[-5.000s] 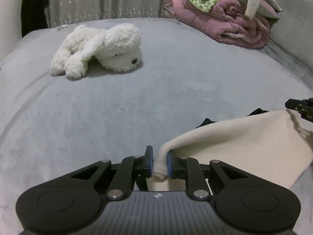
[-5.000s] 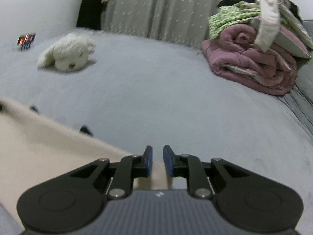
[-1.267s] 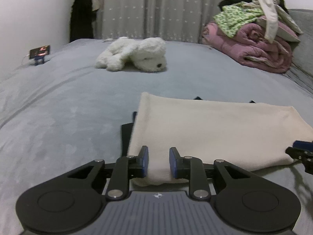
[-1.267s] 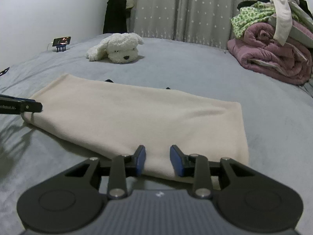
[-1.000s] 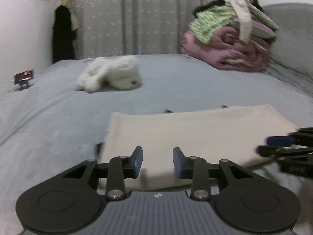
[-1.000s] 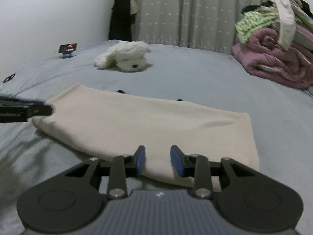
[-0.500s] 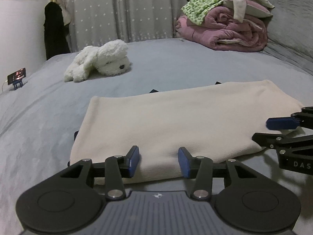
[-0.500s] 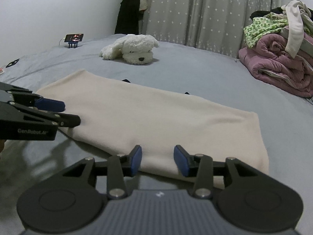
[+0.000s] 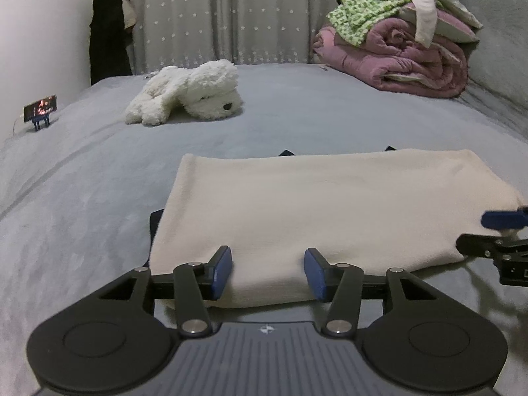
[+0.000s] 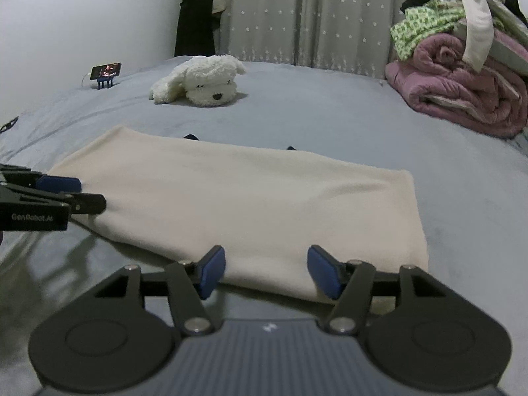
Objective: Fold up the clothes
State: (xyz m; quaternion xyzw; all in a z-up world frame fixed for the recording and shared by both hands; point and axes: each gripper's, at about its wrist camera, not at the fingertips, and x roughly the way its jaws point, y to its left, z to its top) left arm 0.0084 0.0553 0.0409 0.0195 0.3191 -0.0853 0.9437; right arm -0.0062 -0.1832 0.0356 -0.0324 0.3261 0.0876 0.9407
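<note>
Now the cream garment (image 9: 316,211) lies folded flat on the grey bed (image 9: 82,204), long side running across both views, w/ a dark layer (image 9: 155,227) peeking out at its left end and two small dark tips at the far edge. Left gripper (image 9: 268,272) sits at the near-left corner of the cloth, jaws spread; they've just been opening, and the near hem lies between the blue pads, but they don't press on it. Right gripper (image 10: 266,272) is at the near-right corner, jaws likewise spread after just opening, hem between the pads, no pinch. Each gripper also shows at the edge of the other's view, just beside the cloth ends. Further back on the bed: white plush dog (image 10: 201,81), phone on a small stand (image 10: 106,72) near the wall, and a pile of pink blanket w/ clothes on top (image 10: 462,66) at right. Star-print curtain (image 9: 231,16) behind.
</note>
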